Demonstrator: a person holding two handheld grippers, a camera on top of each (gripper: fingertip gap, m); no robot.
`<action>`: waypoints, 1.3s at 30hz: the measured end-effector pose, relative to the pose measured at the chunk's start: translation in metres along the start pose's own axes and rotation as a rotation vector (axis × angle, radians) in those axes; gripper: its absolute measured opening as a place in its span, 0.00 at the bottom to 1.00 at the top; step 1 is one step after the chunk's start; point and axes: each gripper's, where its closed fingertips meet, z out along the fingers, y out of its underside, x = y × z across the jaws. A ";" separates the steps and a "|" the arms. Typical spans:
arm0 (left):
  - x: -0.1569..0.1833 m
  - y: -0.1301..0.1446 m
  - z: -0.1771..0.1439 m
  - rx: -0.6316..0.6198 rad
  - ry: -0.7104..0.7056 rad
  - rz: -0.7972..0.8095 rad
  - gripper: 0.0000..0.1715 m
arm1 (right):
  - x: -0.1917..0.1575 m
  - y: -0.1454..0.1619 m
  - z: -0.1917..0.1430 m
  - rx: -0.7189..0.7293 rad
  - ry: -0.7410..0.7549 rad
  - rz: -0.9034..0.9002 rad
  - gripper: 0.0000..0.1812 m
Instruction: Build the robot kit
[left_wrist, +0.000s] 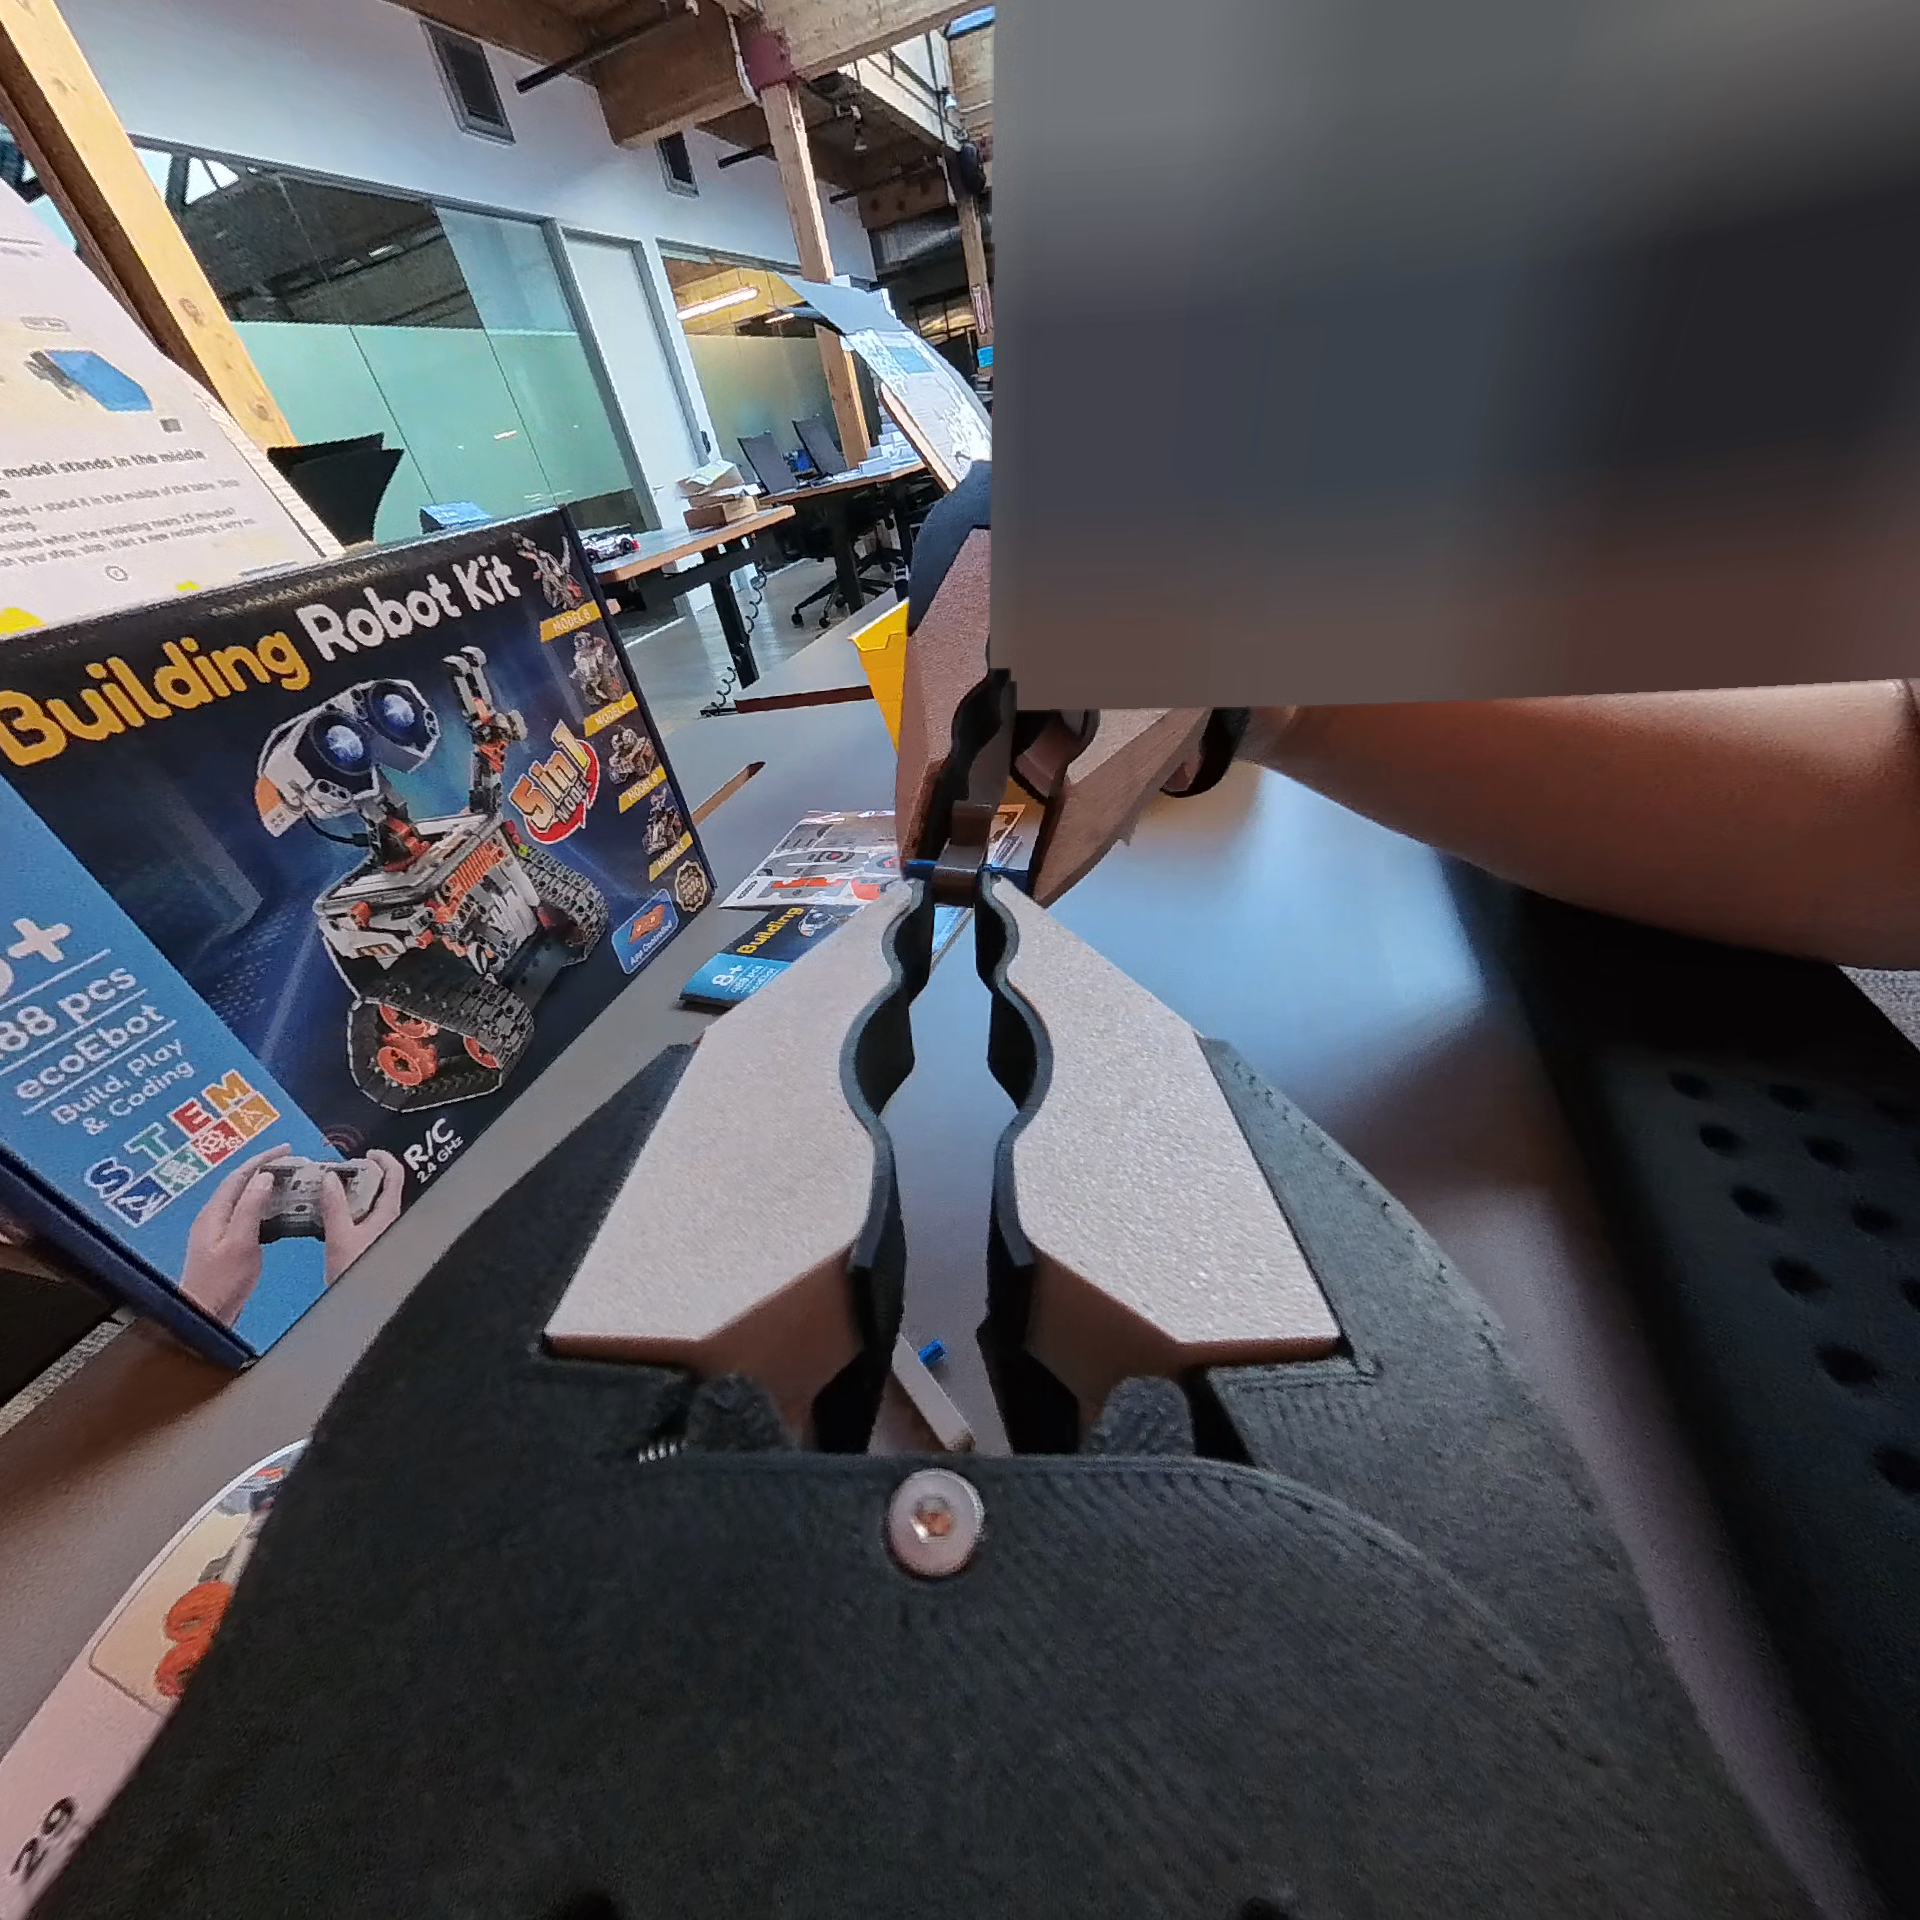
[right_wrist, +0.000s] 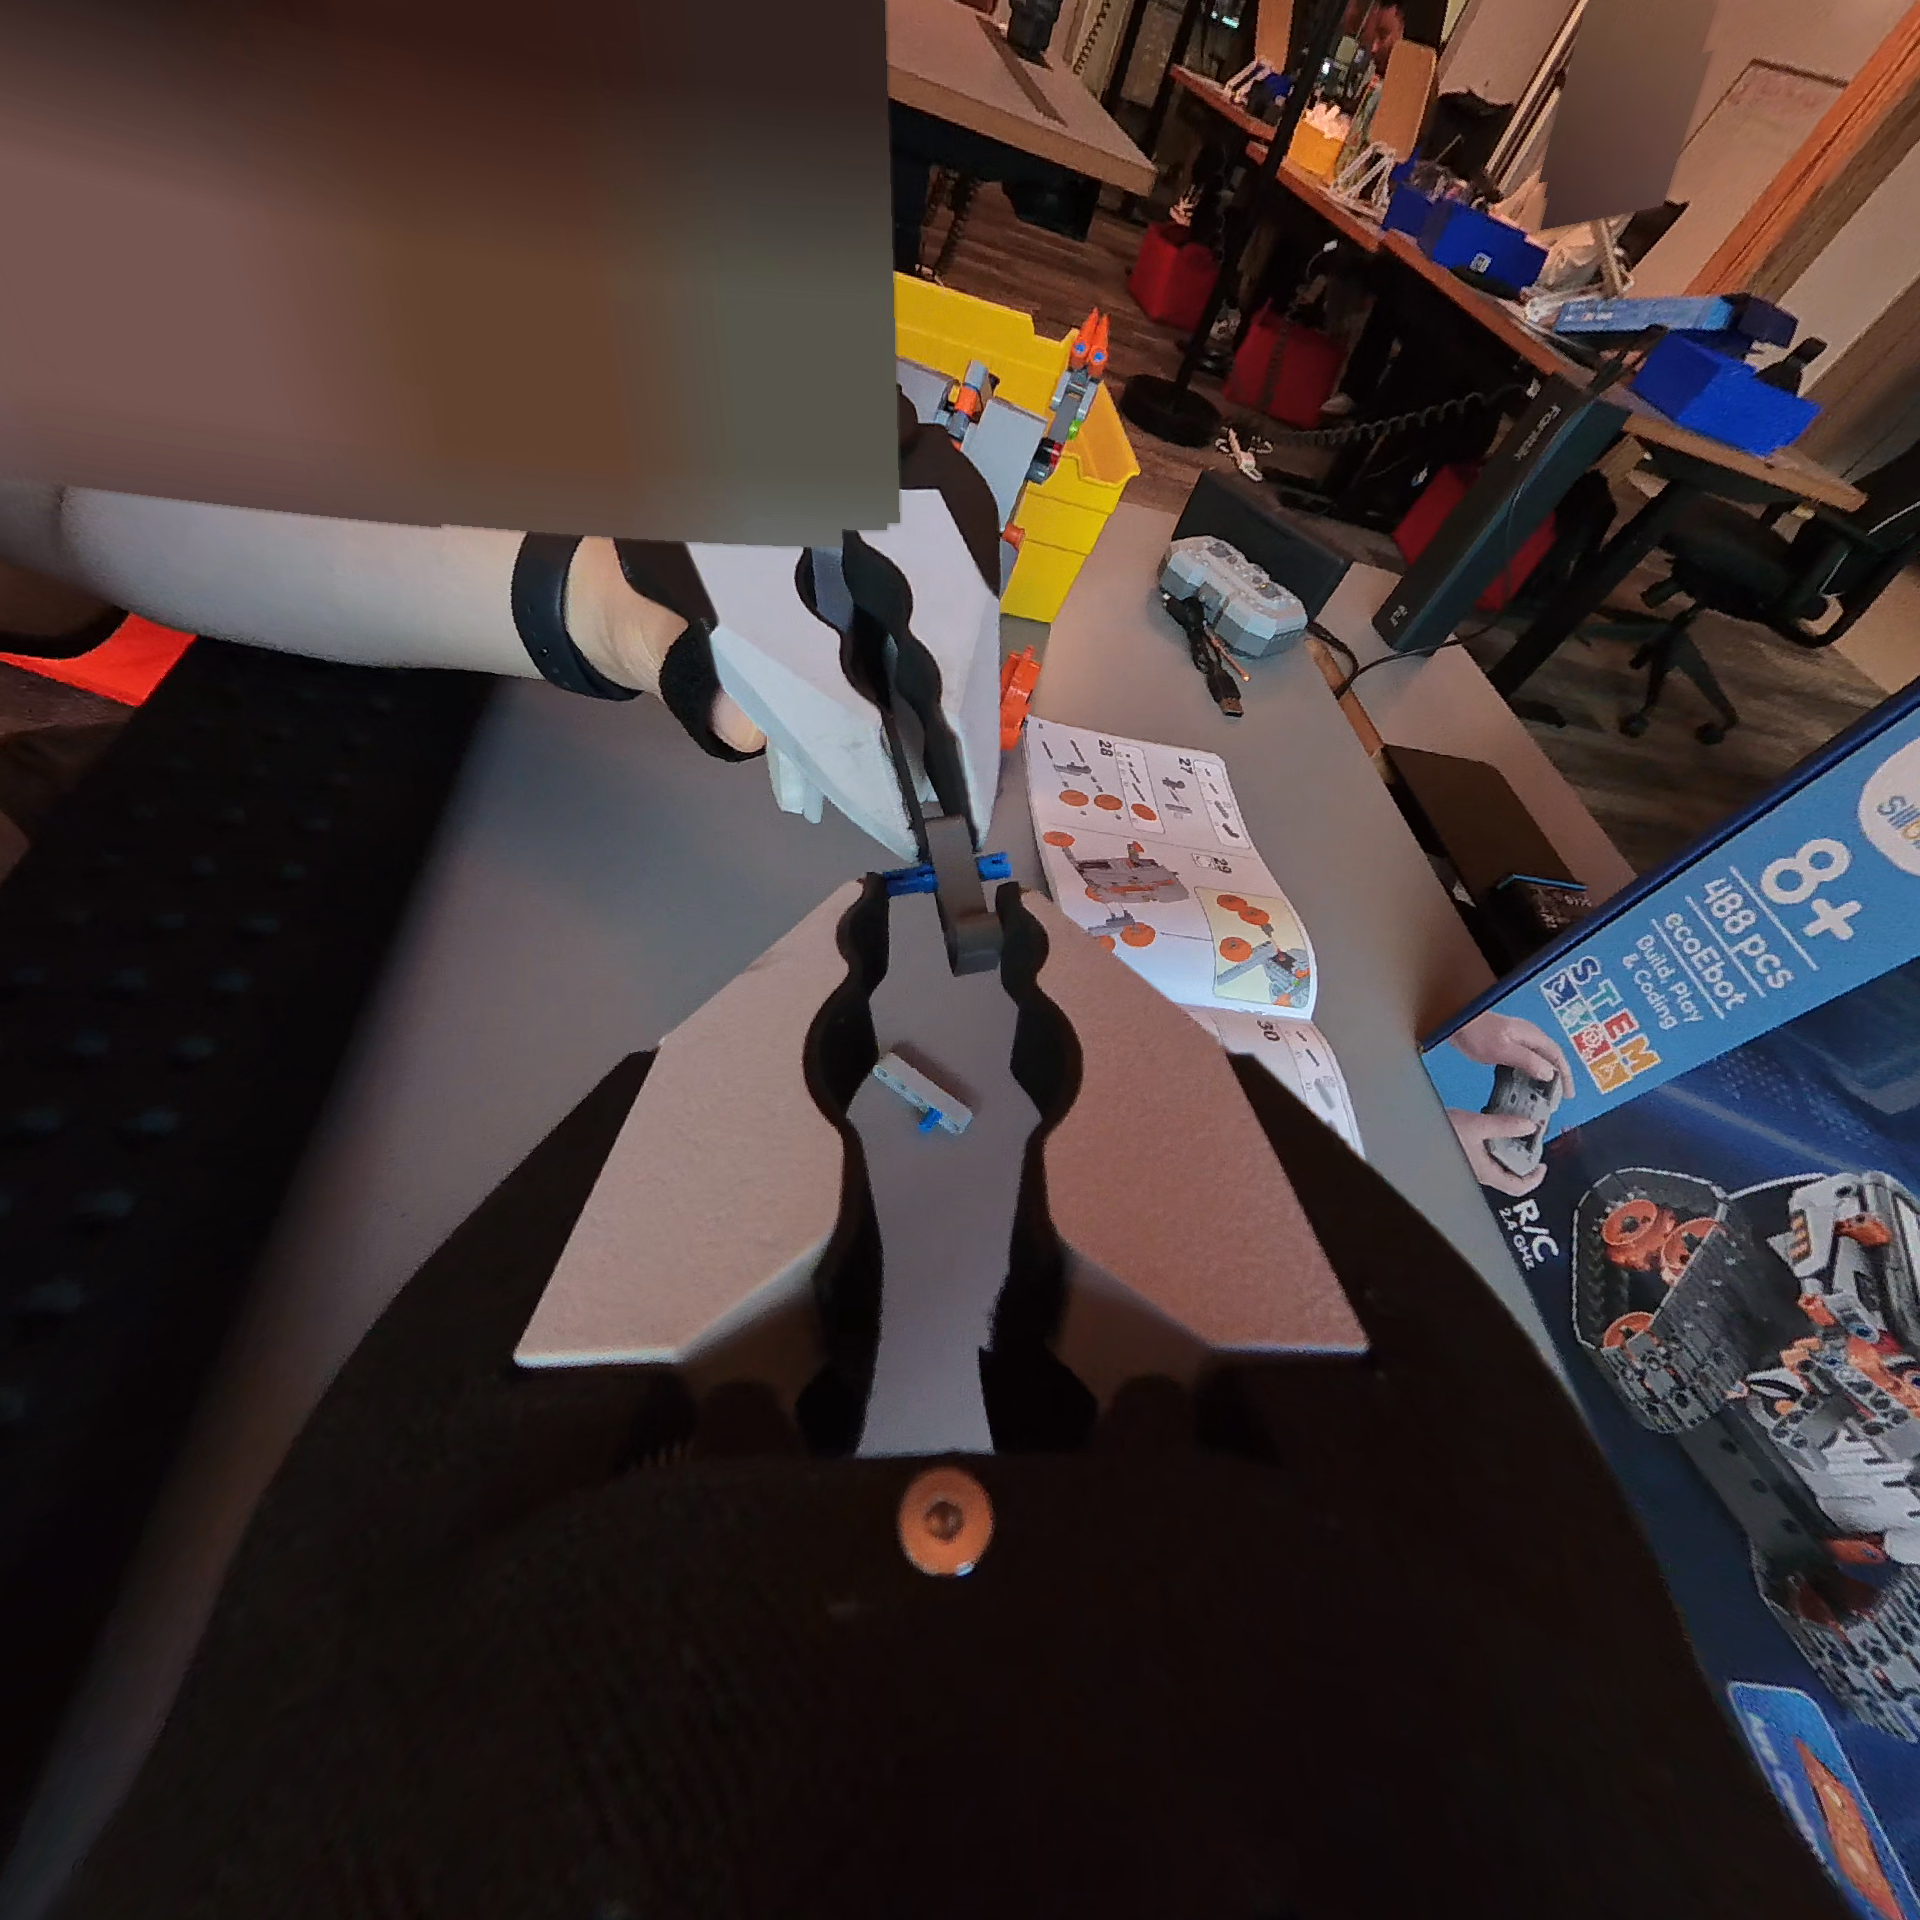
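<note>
My left gripper (left_wrist: 948, 885) is shut on one end of a small dark grey beam (left_wrist: 952, 883), held above the grey table (left_wrist: 1247, 935). A blue pin (right_wrist: 912, 881) runs crosswise through the beam (right_wrist: 966, 920). My right gripper (right_wrist: 943, 902) meets it tip to tip, and its fingertips (right_wrist: 875, 899) press on the two ends of the pin. The right gripper shows from above in the left wrist view (left_wrist: 977, 831). A small light grey beam with a blue pin (right_wrist: 925, 1101) lies on the table under the right gripper.
An open instruction booklet (right_wrist: 1174, 883) lies beyond the tips. A toy box with a robot picture (left_wrist: 312, 883) stands to one side. A yellow bin (right_wrist: 1070, 488) holds model parts. A grey battery unit (right_wrist: 1236, 592) and an orange gear (right_wrist: 1018, 686) are nearby. A black perforated mat (left_wrist: 1766, 1195) lies at the table's near edge. Only a small space, under 4 cm, lies between the two pairs of fingers.
</note>
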 end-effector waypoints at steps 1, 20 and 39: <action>0.000 -0.001 -0.001 0.009 0.004 -0.010 0.03 | 0.000 -0.002 0.000 0.010 -0.004 0.000 0.11; -0.006 0.007 0.001 -0.040 -0.056 0.019 0.04 | 0.002 0.008 0.007 -0.033 -0.018 0.040 0.09; -0.009 0.014 0.003 -0.088 -0.100 0.078 0.04 | 0.005 0.015 0.010 -0.056 -0.006 0.060 0.08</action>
